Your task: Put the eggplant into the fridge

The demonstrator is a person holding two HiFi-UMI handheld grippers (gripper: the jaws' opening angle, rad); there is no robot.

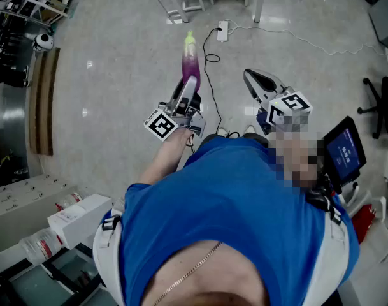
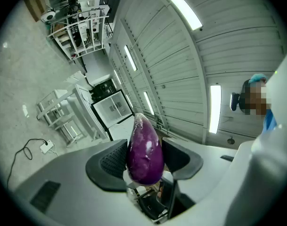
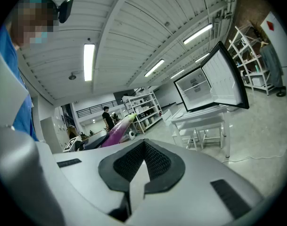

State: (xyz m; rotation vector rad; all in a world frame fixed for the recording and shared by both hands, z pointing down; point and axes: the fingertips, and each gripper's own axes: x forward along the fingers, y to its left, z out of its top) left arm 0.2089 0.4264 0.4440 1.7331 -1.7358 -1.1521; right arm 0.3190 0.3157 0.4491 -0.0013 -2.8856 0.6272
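The left hand-held gripper (image 2: 144,160) is clenched on the eggplant (image 1: 191,64). Its 2 ribbed pads press the thick purple end, while the slim, green-tipped end sticks out ahead, toward the fridge (image 3: 211,86) but well apart from it. The right hand-held gripper (image 3: 144,147) is closed on nothing. The eggplant looks light and firm, but its glossy skin is probably slippery and would bruise under a hard squeeze. A hold on the widest part seems soundest, since the taper could slide out. The fridge stands open, yet its shelves are too small to make out, and the head view misses it entirely. In the left gripper view the eggplant's own bulk hides its stem.
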